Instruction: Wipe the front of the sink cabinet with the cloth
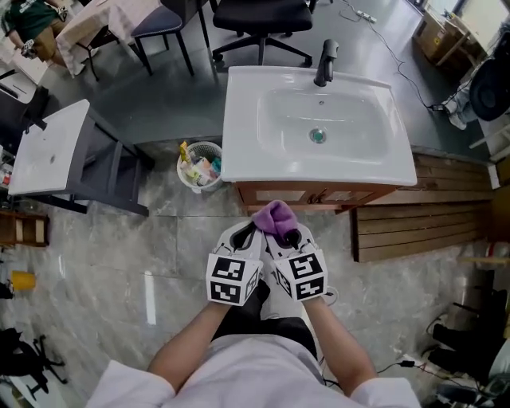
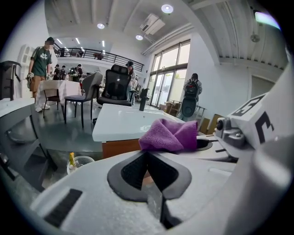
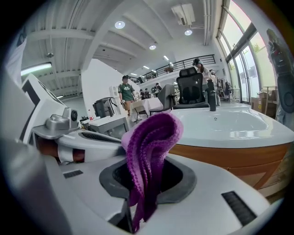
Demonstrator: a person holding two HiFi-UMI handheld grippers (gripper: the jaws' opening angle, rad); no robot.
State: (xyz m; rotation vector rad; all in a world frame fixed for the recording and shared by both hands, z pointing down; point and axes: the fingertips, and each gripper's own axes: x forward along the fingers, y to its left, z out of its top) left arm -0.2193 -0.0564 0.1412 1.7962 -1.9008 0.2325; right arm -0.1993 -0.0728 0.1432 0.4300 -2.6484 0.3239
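A purple cloth (image 1: 275,217) sticks up from my right gripper (image 1: 288,237), which is shut on it; in the right gripper view the cloth (image 3: 149,151) stands folded between the closed jaws of this gripper (image 3: 147,179). My left gripper (image 1: 243,237) sits side by side with it, shut and holding nothing (image 2: 148,158). Both hover just in front of the wooden sink cabinet front (image 1: 319,194), below the white sink (image 1: 239,119). The cloth (image 2: 170,135) does not touch the cabinet front (image 3: 229,158).
A wire waste basket (image 1: 199,166) with rubbish stands left of the cabinet. A grey stand with a white top (image 1: 48,147) is further left. Wooden slats (image 1: 422,223) lie to the right. A black faucet (image 1: 324,62) and an office chair (image 1: 263,20) are behind.
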